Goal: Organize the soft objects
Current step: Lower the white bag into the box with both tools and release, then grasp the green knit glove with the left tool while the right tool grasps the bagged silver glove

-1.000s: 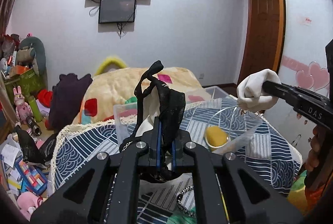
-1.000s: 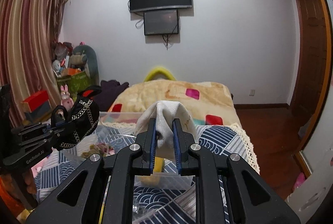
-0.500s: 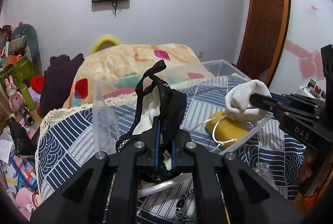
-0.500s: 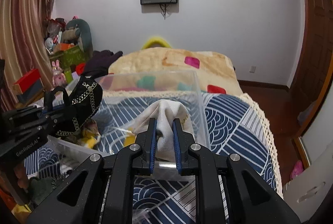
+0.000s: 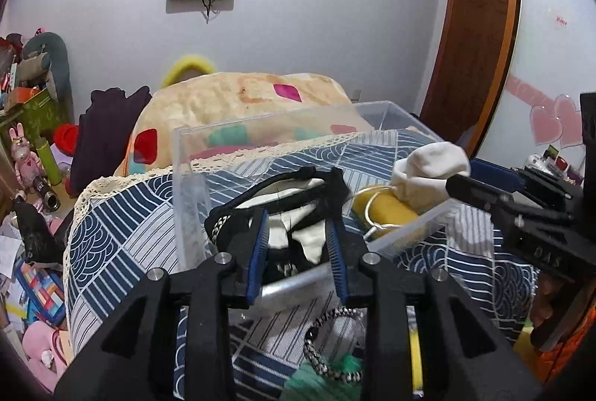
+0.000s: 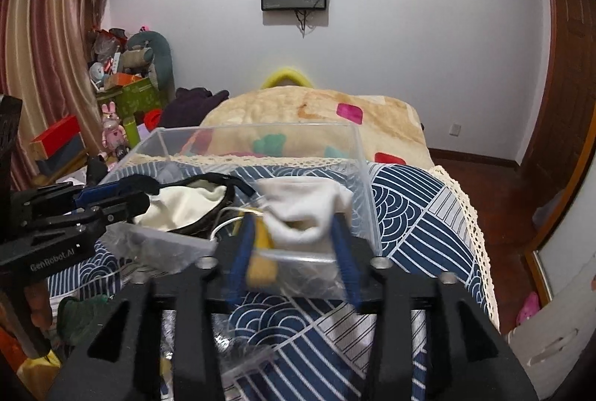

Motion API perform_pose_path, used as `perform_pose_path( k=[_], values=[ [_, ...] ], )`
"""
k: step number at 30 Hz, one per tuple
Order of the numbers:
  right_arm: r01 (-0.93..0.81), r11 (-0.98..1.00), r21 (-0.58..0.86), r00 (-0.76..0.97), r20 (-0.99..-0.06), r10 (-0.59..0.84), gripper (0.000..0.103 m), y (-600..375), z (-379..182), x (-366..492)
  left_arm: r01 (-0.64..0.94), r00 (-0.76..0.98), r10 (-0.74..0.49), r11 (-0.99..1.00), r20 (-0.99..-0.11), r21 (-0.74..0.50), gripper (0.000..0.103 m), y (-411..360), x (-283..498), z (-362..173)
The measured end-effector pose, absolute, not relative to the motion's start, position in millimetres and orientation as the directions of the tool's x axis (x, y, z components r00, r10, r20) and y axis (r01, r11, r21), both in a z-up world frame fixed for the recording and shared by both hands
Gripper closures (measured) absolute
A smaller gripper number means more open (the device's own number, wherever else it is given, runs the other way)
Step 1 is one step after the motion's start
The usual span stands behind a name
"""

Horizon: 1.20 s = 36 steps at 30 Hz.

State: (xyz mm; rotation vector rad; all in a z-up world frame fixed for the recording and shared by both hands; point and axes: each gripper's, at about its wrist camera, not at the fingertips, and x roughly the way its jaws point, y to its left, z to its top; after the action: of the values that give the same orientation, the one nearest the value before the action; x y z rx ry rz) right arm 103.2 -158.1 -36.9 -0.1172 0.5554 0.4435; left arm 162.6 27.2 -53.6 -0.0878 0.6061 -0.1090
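Note:
A clear plastic bin (image 5: 193,155) (image 6: 357,155) stands on the blue patterned cloth. A black and cream pouch (image 5: 298,203) (image 6: 190,200) lies inside it, just ahead of my left gripper (image 5: 298,244), which is open over the bin's near rim. A white cloth bag (image 6: 301,203) (image 5: 428,174) lies in the bin on a yellow item (image 5: 383,209). My right gripper (image 6: 294,244) is open around the white bag. In the right wrist view the left gripper (image 6: 141,194) shows at the left.
A metal chain (image 5: 324,345) and a green soft item (image 5: 320,382) lie on the cloth (image 6: 417,200) near me. A bed with a beige blanket (image 5: 242,95) is behind. Toys and boxes (image 5: 29,148) clutter the left floor. A wooden door (image 5: 473,28) is at the right.
Both grippers lowered to the bin and opened. The black pouch and the white bag dropped from the jaws into the bin.

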Motion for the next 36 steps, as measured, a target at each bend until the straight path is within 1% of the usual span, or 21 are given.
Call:
perform_pose_path(
  k=[3,5,6,9,10,11,15,17,19,24,31,36],
  values=[
    [-0.45,0.893,0.016,0.759,-0.52,0.392,0.056,-158.6,-34.1,96.6,0.069,0.832,-0.125,0.99,-0.541,-0.122,0.062,30.4,149.9,-46.3],
    [-0.455,0.89,0.014,0.762,-0.51,0.398,0.055,-158.7,-30.5,91.9,0.061,0.843,-0.116,0.991,-0.525,-0.12,0.054,32.1,141.9,-41.6],
    [-0.458,0.889,0.015,0.765,-0.502,0.403,0.054,-159.5,-28.1,90.0,0.059,0.847,-0.113,0.991,-0.519,-0.119,0.053,32.5,138.4,-39.6],
    [-0.465,0.885,0.015,0.776,-0.473,0.416,0.044,-160.2,-20.0,80.8,0.056,0.86,-0.106,0.992,-0.499,-0.114,0.046,33.6,126.0,-33.0],
    [-0.468,0.884,0.012,0.781,-0.462,0.42,0.039,-160.4,-17.4,77.6,0.054,0.864,-0.104,0.992,-0.493,-0.115,0.042,33.8,121.5,-31.2],
    [-0.472,0.882,0.009,0.785,-0.451,0.425,0.038,-160.5,-14.9,74.7,0.052,0.869,-0.103,0.992,-0.485,-0.117,0.039,34.1,116.6,-29.8],
    [-0.5,0.866,0.011,0.778,-0.434,0.454,0.035,-156.5,-12.0,65.3,0.039,0.879,-0.091,0.992,-0.467,-0.12,0.027,35.0,99.7,-28.3],
    [-0.515,0.857,0.015,0.768,-0.437,0.468,0.034,-154.7,-14.8,62.6,0.031,0.881,-0.085,0.992,-0.465,-0.123,0.016,35.3,93.0,-30.2],
    [-0.525,0.851,0.015,0.758,-0.446,0.476,0.034,-150.8,-19.1,60.6,0.02,0.883,-0.076,0.992,-0.463,-0.125,0.012,36.1,86.5,-33.4],
    [-0.544,0.839,0.03,0.721,-0.495,0.486,0.034,-141.6,-40.3,64.4,0.01,0.871,-0.058,0.995,-0.488,-0.1,0.012,34.1,77.4,-49.8],
    [-0.559,0.826,0.079,0.651,-0.575,0.496,0.034,-133.9,-71.0,73.2,0.002,0.831,-0.077,0.991,-0.551,-0.136,0.012,33.5,72.2,-76.9],
    [-0.551,0.827,0.109,0.616,-0.615,0.492,0.034,-134.7,-88.4,75.0,0.001,0.802,-0.075,0.992,-0.592,-0.124,0.012,29.5,68.4,-98.4]
  ],
)
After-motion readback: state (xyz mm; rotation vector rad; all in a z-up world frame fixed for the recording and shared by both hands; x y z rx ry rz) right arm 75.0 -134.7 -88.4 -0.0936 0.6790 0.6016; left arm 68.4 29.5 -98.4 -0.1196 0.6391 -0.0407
